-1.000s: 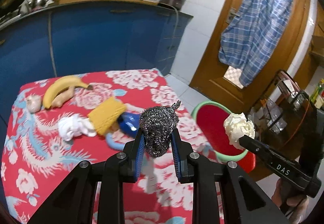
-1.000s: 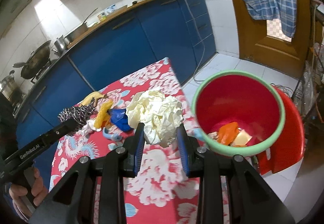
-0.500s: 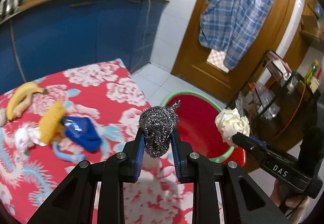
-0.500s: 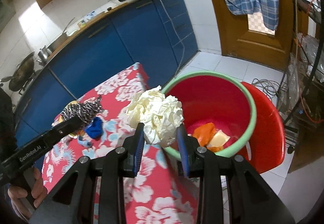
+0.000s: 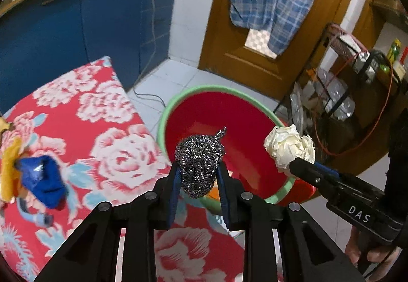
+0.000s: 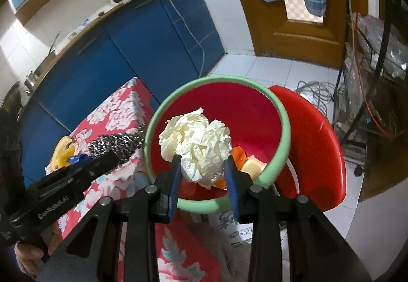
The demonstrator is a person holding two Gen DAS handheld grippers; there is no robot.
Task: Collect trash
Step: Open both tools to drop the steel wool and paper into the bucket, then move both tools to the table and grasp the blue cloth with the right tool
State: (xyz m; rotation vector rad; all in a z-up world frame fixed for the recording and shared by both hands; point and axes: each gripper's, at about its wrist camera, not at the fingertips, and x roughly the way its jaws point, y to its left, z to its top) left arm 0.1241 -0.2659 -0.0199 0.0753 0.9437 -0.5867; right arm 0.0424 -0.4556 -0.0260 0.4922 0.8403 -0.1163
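Note:
My left gripper (image 5: 198,175) is shut on a steel wool scrubber (image 5: 197,159) and holds it over the near edge of a red bin with a green rim (image 5: 178,101). My right gripper (image 6: 202,167) is shut on a crumpled ball of white paper (image 6: 197,139) and holds it above the bin's opening (image 6: 285,126). The paper ball also shows in the left wrist view (image 5: 289,145), at the right of the bin. The scrubber shows in the right wrist view (image 6: 114,145), just left of the rim. Orange and pale scraps (image 6: 251,163) lie inside the bin.
A table with a red floral cloth (image 5: 84,116) stands left of the bin, with a blue wrapper (image 5: 42,177) and a yellow sponge (image 5: 10,167) on it. A red lid (image 6: 316,149) leans behind the bin. Blue cabinets (image 6: 132,47), a wooden door (image 5: 313,34) and a wire rack (image 5: 339,93) surround the spot.
Both grippers have moved right from above the table toward the bin, still holding their loads. The paper ball is now over the bin's opening and the scrubber at its rim.

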